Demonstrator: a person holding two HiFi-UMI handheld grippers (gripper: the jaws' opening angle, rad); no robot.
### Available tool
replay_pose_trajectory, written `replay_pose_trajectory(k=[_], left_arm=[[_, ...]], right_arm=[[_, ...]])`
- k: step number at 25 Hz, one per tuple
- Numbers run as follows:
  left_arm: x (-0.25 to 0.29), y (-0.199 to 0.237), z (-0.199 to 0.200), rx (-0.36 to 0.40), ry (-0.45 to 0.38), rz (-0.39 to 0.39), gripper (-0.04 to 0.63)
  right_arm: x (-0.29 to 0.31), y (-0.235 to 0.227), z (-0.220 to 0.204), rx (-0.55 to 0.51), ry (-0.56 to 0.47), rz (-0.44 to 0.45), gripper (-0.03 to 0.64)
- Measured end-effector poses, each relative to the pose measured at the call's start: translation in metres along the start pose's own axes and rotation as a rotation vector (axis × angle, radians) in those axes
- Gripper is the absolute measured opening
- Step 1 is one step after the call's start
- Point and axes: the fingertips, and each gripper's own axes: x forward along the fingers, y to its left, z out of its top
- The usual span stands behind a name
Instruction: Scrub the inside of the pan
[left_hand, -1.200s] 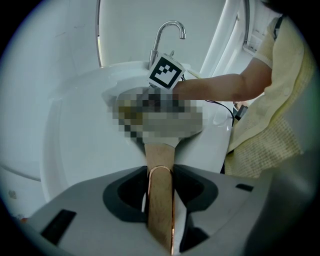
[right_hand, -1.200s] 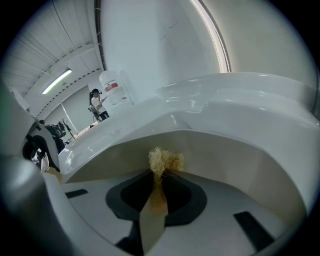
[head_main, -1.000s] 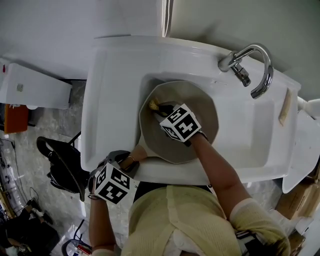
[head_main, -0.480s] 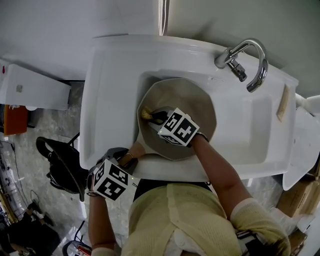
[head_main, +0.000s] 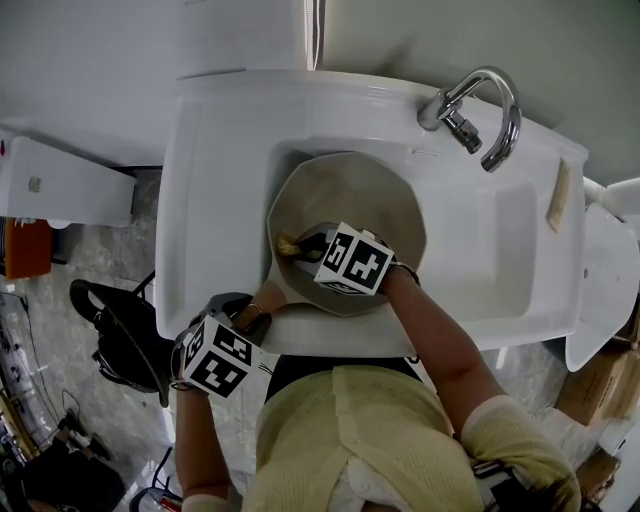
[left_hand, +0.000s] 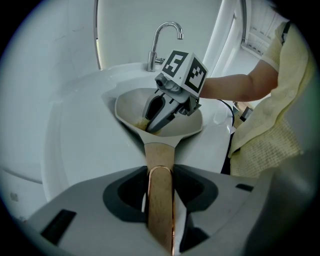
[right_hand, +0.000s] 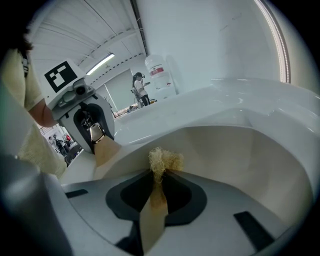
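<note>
A beige pan (head_main: 370, 200) lies in the white sink, its wooden handle (head_main: 268, 298) pointing toward me. My left gripper (head_main: 245, 318) is shut on that handle (left_hand: 160, 165) at the sink's near rim. My right gripper (head_main: 305, 243) reaches into the pan, shut on a yellowish fibre scrubber (head_main: 287, 244). The scrubber (right_hand: 162, 160) presses against the pan's inner wall (right_hand: 240, 155) on its left near side. From the left gripper view, the right gripper (left_hand: 155, 117) points down into the pan (left_hand: 135, 102).
A chrome faucet (head_main: 480, 105) arches over the basin (head_main: 490, 250) at the back right. A tan strip (head_main: 557, 195) lies on the sink's right rim. A black object (head_main: 120, 330) stands on the floor to the left.
My right gripper has slid the scrubber along the pan's left inner side toward the near edge. The left gripper has kept its hold on the handle.
</note>
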Motion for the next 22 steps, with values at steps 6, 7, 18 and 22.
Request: replay_pose_trajectory(k=[6,7,18,22], left_arm=[[0.000,0.000,-0.001,0.007,-0.001,-0.008,0.201],[-0.001,0.000,-0.001,0.009,0.000,-0.010,0.201],[0.001,-0.002,-0.001,0.009,-0.005,-0.019,0.199],[0.002,-0.002,-0.001,0.012,0.001,-0.021,0.201]], right_arm=[[-0.003,0.018,-0.008,-0.016,0.038,0.072,0.074],[-0.004,0.021,-0.010,-0.019,0.046,0.085,0.074],[-0.016,0.049,-0.031,-0.054,0.128,0.213,0.074],[-0.022,0.055,-0.039,-0.058,0.149,0.240,0.074]])
